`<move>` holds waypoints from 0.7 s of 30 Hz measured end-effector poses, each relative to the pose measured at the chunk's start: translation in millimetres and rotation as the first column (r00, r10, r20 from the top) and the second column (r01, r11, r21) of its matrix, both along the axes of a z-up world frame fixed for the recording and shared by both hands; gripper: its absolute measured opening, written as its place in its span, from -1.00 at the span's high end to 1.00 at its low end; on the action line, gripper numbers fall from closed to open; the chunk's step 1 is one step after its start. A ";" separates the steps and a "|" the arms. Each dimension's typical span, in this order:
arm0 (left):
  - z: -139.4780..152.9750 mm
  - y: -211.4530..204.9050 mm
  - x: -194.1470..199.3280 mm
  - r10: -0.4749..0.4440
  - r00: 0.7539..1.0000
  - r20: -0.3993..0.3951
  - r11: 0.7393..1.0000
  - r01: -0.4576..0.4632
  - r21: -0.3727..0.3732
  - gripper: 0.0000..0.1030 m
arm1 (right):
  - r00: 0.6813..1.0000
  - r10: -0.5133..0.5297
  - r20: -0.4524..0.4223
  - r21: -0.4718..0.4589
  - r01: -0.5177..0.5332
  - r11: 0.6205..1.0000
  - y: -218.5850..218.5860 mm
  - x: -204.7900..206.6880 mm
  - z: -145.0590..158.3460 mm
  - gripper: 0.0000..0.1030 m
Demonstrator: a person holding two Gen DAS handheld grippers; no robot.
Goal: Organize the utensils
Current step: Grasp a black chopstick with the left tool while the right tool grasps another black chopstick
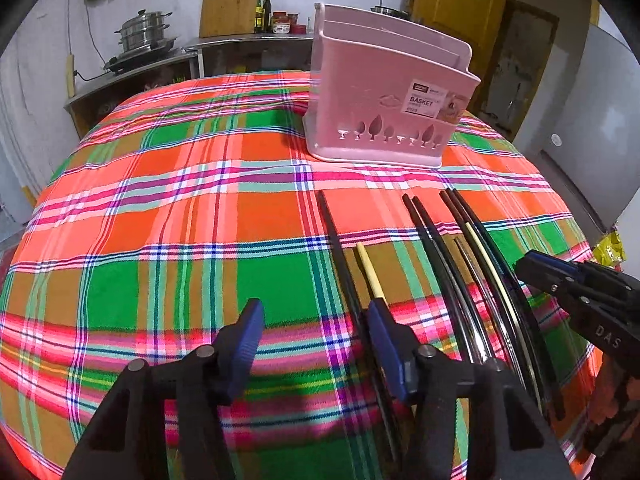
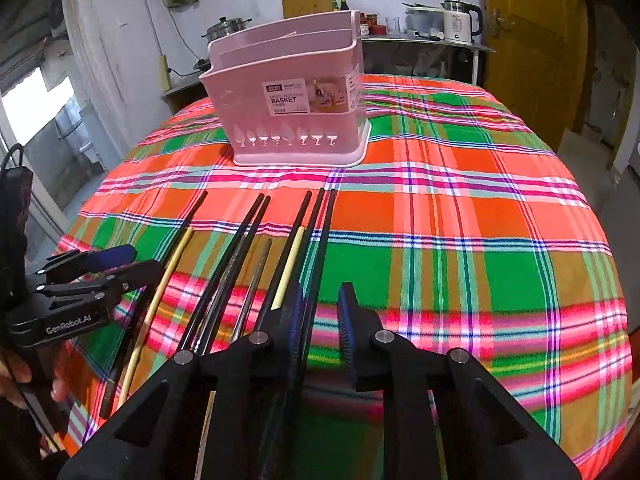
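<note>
A pink utensil basket [image 1: 384, 96] [image 2: 292, 92] stands upright on the plaid tablecloth toward the far side. Several black chopsticks [image 2: 256, 220] and two pale ones [image 2: 290, 264] lie side by side in front of it. My left gripper [image 1: 318, 344] is open over bare cloth, and the leftmost black chopstick [image 1: 336, 248] runs under its right finger. My right gripper [image 2: 322, 320] is open, low over the right end of the row. A black chopstick [image 2: 320, 240] runs between its jaws along the left pad, and the right pad stands clear of it.
The round table [image 2: 500, 240] drops away at its edges on all sides. Behind it a counter [image 2: 420, 42] carries a kettle, jars and pots. A wooden board leans on the wall, and a yellow door [image 2: 532, 20] is at the right. A person's hand [image 2: 16, 376] shows at the lower left.
</note>
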State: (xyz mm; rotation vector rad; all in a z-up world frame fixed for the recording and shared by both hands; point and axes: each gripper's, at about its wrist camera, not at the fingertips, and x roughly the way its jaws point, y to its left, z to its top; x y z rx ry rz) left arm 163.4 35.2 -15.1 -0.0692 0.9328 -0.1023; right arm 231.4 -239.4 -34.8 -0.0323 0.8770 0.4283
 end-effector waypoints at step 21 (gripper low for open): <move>0.6 -19.0 38.3 -0.046 0.997 -0.059 0.994 0.052 0.092 0.57 | 0.995 -0.021 -0.094 -0.036 0.018 0.999 14.9 42.4 -7.8 0.70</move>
